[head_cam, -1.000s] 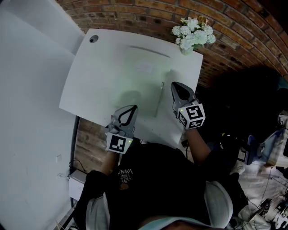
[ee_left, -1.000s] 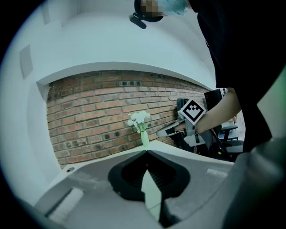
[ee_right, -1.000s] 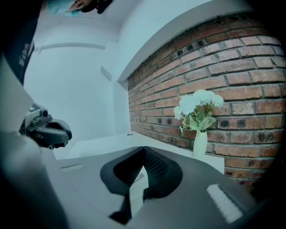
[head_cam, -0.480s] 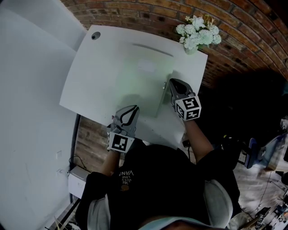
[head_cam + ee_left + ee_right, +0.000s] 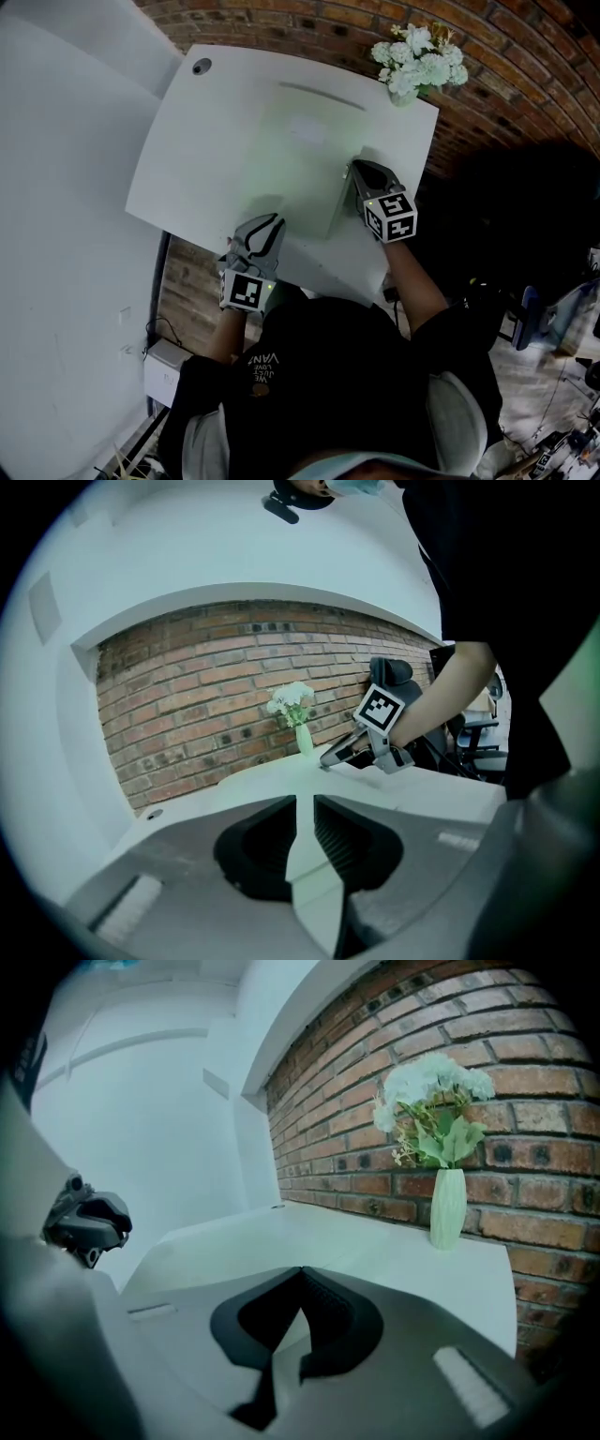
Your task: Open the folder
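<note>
Hands of a seated person bring two tools down to a white counter (image 5: 183,173) set against a brick wall (image 5: 281,26). The folder (image 5: 302,173), pale and closed, lies flat on the counter's middle with a faint label (image 5: 307,128) on its cover. Its right edge shows as a thin dark line, while its left edge is hard to tell from the counter.

The right tool (image 5: 356,170) is clenched, its tips together, with nothing visible between them in the right gripper view. It points at the folder's right edge, about halfway along, with its tips just beside that line; whether they touch the folder cannot be told.

The left tool (image 5: 271,223) sits low near the counter's front edge, off the folder's near left part and well apart from the right tool. Its jaws have just been opening and stand released by a narrow gap. Only the pale surface shows through that gap in the left gripper view, and nothing is clamped.

A vase of white flowers (image 5: 419,58) stands at the counter's far right corner, clear of the folder, and a round cable hole (image 5: 200,67) marks the far left corner.
</note>
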Motion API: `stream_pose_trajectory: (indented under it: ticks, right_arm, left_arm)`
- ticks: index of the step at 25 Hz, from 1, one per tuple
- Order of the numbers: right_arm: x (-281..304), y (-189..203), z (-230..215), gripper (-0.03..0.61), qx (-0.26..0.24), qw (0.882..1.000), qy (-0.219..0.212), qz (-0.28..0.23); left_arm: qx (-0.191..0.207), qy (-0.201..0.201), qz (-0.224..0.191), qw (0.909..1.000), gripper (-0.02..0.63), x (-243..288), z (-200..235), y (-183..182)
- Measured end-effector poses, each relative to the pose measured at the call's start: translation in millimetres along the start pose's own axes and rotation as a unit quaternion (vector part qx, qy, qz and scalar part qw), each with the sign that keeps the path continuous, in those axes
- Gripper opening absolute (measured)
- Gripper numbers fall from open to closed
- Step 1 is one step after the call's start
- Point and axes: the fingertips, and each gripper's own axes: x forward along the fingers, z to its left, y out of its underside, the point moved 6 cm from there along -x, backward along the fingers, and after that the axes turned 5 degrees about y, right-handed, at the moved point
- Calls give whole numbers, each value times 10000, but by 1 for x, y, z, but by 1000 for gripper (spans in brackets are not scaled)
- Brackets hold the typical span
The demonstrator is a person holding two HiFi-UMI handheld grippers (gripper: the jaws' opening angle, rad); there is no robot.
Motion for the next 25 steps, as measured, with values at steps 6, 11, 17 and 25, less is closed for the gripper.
stream_pose_trajectory:
  ticks: [6,11,17,25]
  right_arm:
    - [0,0,0,-2,-225,9997,-57,7]
    - [0,-1,1,-2,-399,9992,-63,66]
    - [1,-1,2,-2,-465,9989,-47,87]
    - [1,-1,2,-2,-467,9989,-28,77]
  left_arm:
    - [285,-162,488,9983,117,-10,16,24]
    - [1050,-139,1058,9887,182,-19,46,48]
    - [1816,70,1505,9718,248,-26,70,61]
    - [2685,492,1846,9441,296,-15,69,66]
